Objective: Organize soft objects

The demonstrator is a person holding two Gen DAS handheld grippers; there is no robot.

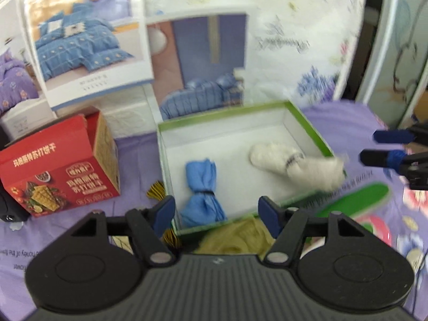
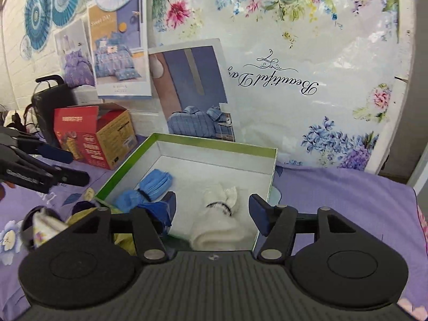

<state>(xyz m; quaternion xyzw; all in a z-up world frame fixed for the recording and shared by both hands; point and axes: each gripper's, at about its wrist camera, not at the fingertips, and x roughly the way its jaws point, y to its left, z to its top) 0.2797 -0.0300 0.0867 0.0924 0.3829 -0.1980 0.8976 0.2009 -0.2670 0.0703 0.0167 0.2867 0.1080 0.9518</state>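
A white box with a green rim (image 1: 307, 123) (image 2: 214, 140) sits open on a purple sheet. Inside at its left lies a blue cloth bundle (image 1: 203, 187) (image 2: 152, 187) tied with a black band. A white fluffy bundle (image 1: 294, 164) (image 2: 222, 222), also banded, lies at the box's right side with one end over the rim. My left gripper (image 1: 216, 214) (image 2: 67, 164) is open over the box's near edge, the blue bundle's lower end between its fingers but untouched. My right gripper (image 2: 212, 208) (image 1: 385, 147) is open above the white bundle, with its pads off the bundle.
A red cracker box (image 1: 58, 165) (image 2: 91, 133) stands left of the box. An olive-yellow cloth (image 1: 238, 238) lies in front of it, a green insole-shaped piece (image 1: 355, 200) to the right. A large floral bedding package (image 2: 294, 80) stands behind, a black suitcase (image 2: 50, 99) at far left.
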